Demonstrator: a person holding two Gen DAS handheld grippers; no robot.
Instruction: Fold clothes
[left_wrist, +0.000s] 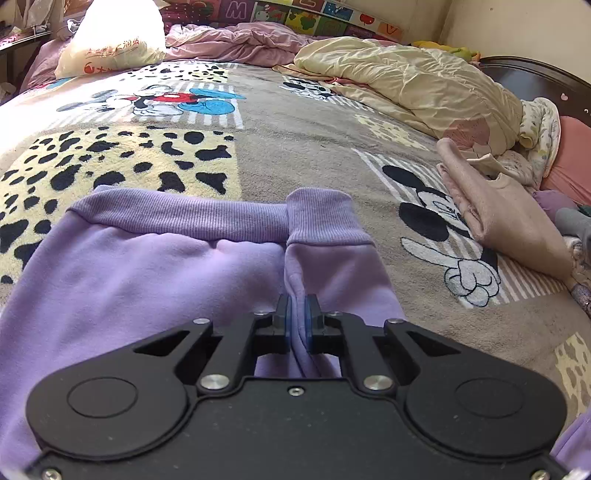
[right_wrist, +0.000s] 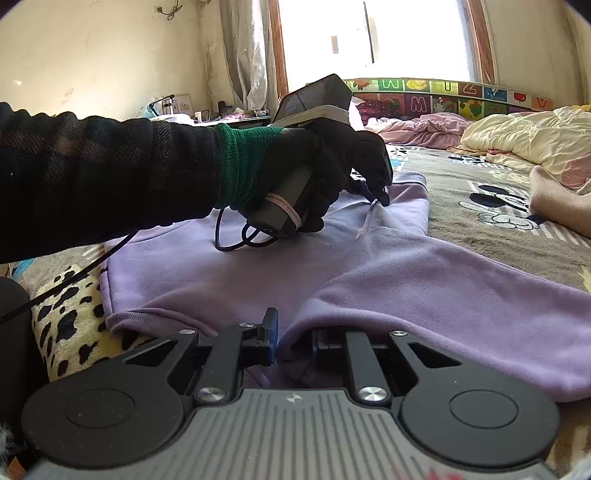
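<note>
A lilac sweatshirt lies flat on the cartoon-print blanket, its ribbed hem and one cuff toward the far side. My left gripper is shut on a raised fold of it beside the sleeve. In the right wrist view the same sweatshirt spreads across the bed, and the left gripper, held by a black-gloved hand, pinches the cloth up near the far edge. My right gripper sits at the near edge with a thick fold of sleeve between its fingers; the cloth hides the right finger.
A folded pink garment lies to the right on the bed, beside a cream quilt. A pink quilt and a white bag sit at the back. A dark headboard bounds the right side. A cable trails on the sweatshirt.
</note>
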